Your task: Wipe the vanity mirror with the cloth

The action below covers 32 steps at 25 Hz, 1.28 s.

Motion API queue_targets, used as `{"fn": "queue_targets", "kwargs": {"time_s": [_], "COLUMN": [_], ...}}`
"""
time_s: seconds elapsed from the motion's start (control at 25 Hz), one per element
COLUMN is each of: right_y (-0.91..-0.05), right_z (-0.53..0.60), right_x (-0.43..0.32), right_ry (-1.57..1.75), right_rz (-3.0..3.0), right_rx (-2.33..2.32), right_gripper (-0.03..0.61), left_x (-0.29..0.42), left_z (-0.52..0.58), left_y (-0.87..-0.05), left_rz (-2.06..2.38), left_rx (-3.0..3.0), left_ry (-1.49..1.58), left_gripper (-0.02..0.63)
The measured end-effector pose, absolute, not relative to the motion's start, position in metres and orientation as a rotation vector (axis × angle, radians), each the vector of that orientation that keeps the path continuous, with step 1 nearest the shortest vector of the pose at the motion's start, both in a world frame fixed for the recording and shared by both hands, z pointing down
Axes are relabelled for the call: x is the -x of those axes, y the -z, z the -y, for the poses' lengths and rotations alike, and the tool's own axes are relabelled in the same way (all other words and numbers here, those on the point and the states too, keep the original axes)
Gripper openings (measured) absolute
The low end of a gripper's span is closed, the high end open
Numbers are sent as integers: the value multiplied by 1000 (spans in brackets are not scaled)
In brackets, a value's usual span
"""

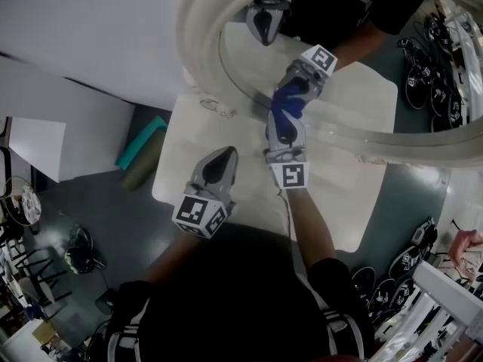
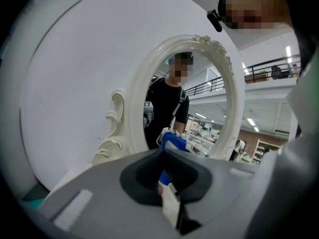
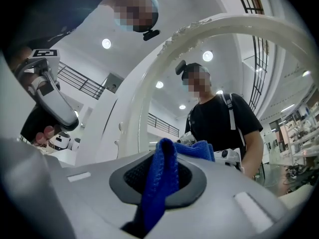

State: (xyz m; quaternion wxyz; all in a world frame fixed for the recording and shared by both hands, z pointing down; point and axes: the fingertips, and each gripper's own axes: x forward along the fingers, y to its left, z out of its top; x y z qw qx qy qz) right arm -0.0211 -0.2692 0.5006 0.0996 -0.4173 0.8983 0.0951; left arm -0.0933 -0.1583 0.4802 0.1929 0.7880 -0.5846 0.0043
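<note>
The vanity mirror point(image 1: 355, 127) stands on the white table point(image 1: 347, 202), its white ornate oval frame point(image 2: 139, 108) facing me. My right gripper point(image 1: 285, 123) is shut on a blue cloth point(image 1: 289, 102) and holds it against the lower glass, where its reflection meets it. From the right gripper view the cloth point(image 3: 162, 176) bunches out between the jaws of the right gripper point(image 3: 159, 183). My left gripper point(image 1: 225, 157) hovers over the table, left of the right one and short of the frame, shut with nothing seen in it. The left gripper point(image 2: 167, 180) points at the mirror, and the cloth point(image 2: 173, 142) shows just beyond it.
On the floor left of the table lie a teal roll point(image 1: 140, 143) and an olive roll point(image 1: 143, 166). A white wall panel point(image 1: 83, 44) stands at the upper left. Black chairs point(image 1: 438, 81) crowd the right side, and more gear point(image 1: 75, 251) sits at the lower left.
</note>
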Motion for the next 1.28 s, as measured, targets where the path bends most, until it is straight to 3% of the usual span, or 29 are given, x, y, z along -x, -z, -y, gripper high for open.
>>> {"fn": "queue_targets", "kwargs": {"time_s": [0.92, 1.28], "right_y": [-500, -469], "right_z": [273, 262], "right_x": [87, 89], "right_ry": [-228, -1], "right_rz": [-2751, -2668], "right_rx": [1098, 1005], "right_gripper": [38, 41], "left_x": [143, 140], "left_z": [139, 127], "left_y": [-476, -461], "left_rz": [1738, 1745], "left_rx": [-2128, -2170], "left_ry": [59, 102], "left_gripper": [11, 11]}}
